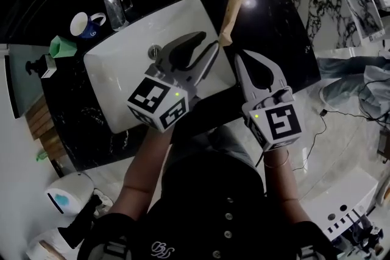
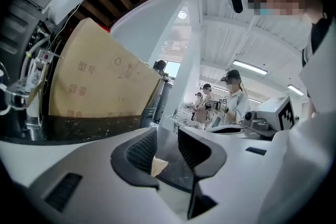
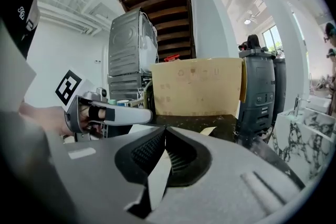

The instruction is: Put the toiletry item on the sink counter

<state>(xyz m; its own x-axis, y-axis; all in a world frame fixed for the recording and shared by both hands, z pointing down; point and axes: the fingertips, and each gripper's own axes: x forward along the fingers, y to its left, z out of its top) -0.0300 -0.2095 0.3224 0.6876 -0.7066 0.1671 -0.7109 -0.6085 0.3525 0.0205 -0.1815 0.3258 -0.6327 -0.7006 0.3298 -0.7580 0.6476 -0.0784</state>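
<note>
One beige tube (image 1: 231, 14) lies flat on the black counter (image 1: 277, 33) at the far right corner of the basin (image 1: 122, 79), judged light, soft-walled and slick, best pinched mid-body; left gripper (image 2: 167, 136) parted and empty, right gripper (image 3: 164, 131) clenched on nothing.

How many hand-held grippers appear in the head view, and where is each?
2. The left gripper reaches over the white sink, jaws apart. The right gripper is over the black counter just right of the sink, jaws together.
</note>
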